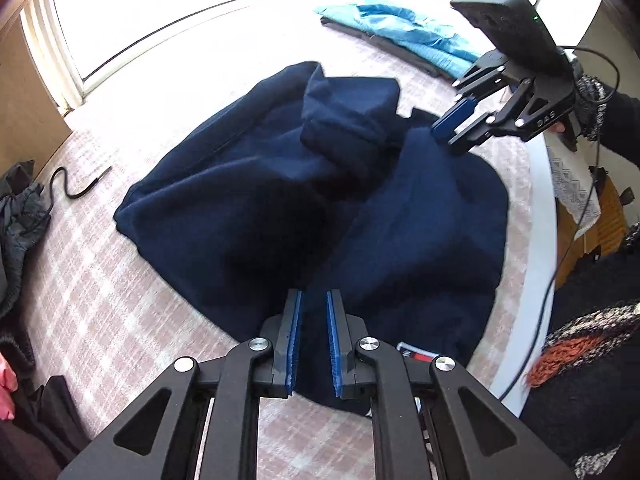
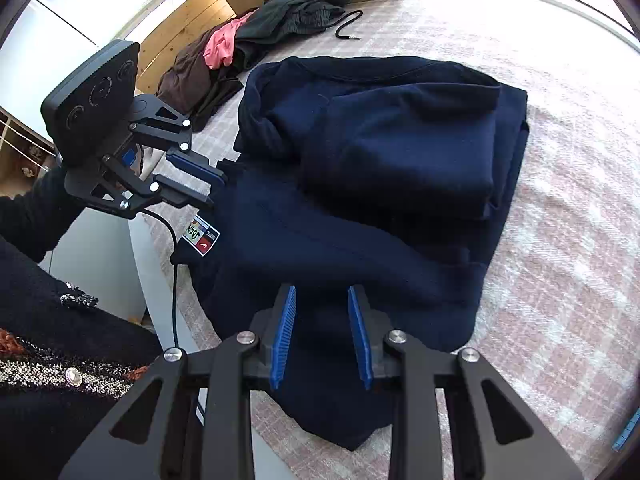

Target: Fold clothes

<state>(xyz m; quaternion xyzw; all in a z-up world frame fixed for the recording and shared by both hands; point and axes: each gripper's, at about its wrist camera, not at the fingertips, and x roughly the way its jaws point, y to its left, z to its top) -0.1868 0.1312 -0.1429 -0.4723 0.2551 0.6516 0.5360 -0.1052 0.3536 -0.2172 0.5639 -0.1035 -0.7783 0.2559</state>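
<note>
A navy fleece sweater [image 1: 248, 216] lies partly folded on a pink plaid cover [image 1: 104, 300], with a sleeve [image 2: 400, 152] doubled over its upper part. A small woven label [image 2: 202, 236] shows at its near corner. My left gripper [image 1: 314, 294] is narrowly open, low over that corner, and dark fleece fills the gap between its blue pads. The right wrist view shows the left gripper [image 2: 216, 190] at the sweater's edge just above the label. My right gripper [image 2: 322, 292] is open wider over the sweater's other near edge. Its tips [image 1: 444, 138] touch the fleece.
A folded light-blue garment [image 1: 400, 28] lies on a dark one at the back. A heap of dark, brown and pink clothes [image 2: 240, 48] sits by the wooden wall, a black cord [image 2: 344, 24] beside it. The white edge [image 1: 536, 240] runs along the person's side.
</note>
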